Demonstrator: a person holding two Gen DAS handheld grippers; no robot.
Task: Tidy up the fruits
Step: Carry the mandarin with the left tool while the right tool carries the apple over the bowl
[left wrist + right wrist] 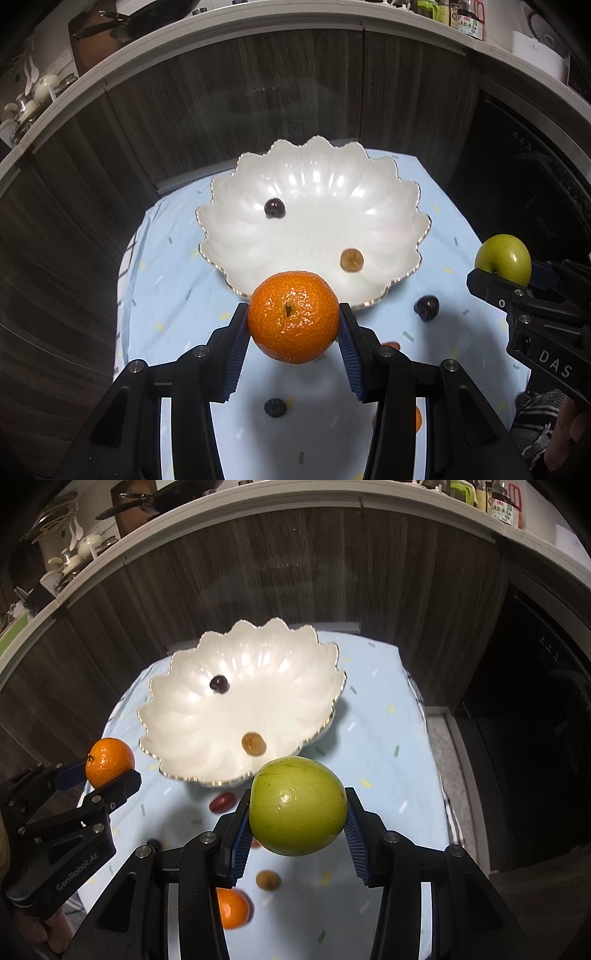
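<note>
Two fruits in my tongs: my left gripper (293, 325) pinches an orange (293, 316), my right gripper (298, 819) pinches a green apple (297, 805). The white bowl (391, 229) lies just ahead of and below both, the orange held nearer its rim.

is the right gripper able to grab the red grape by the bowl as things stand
Probably not: the right gripper is shut on the green apple, so nothing is free for the red grape until the apple goes in the white bowl.
</note>
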